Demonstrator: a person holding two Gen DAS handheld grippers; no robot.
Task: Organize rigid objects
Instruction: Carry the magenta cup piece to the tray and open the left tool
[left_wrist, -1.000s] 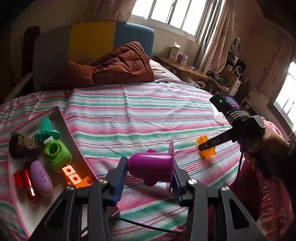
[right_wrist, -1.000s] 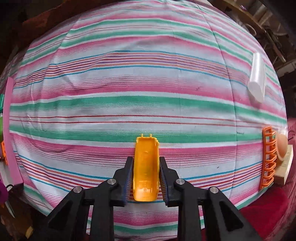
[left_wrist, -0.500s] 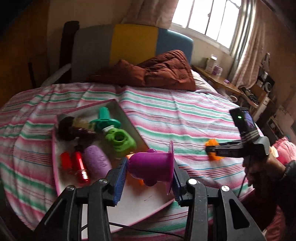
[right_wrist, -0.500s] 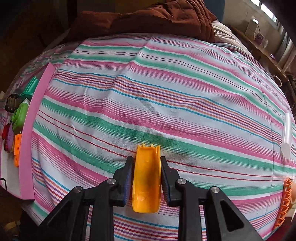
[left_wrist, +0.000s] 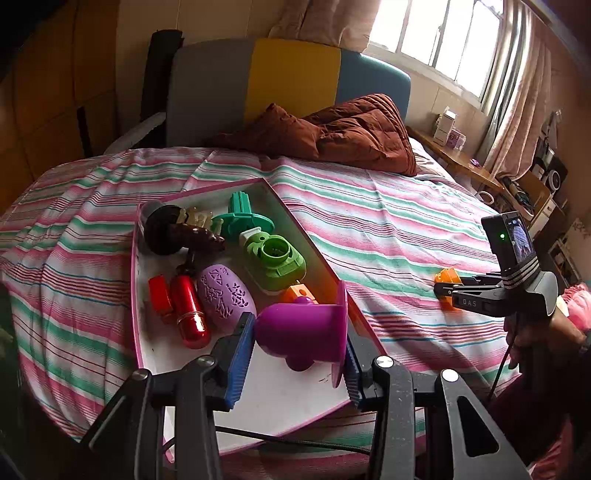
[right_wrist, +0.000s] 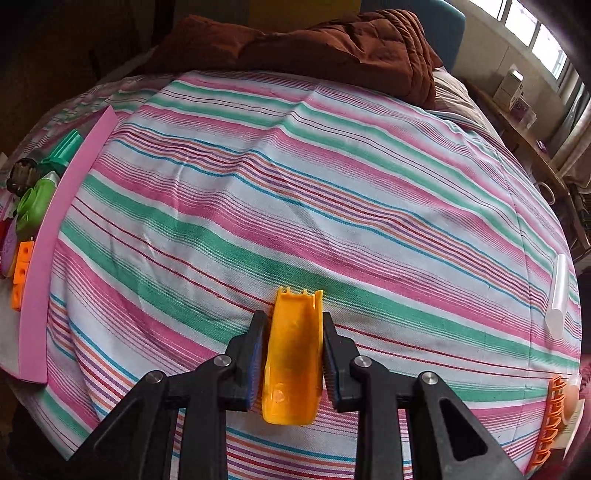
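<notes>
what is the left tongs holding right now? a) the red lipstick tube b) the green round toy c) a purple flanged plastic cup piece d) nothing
c: the left tongs are clamped on the purple flanged plastic cup piece, above the pink-rimmed white tray.

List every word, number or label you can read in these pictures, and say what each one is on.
"DAS": on the side of the right gripper, in the left wrist view.
Boxes on the window shelf: print too small to read.
Screen of the camera on the right gripper: blurred, nothing readable.
Purple perforated piece in the tray: cut-out patterns only, no letters.
</notes>
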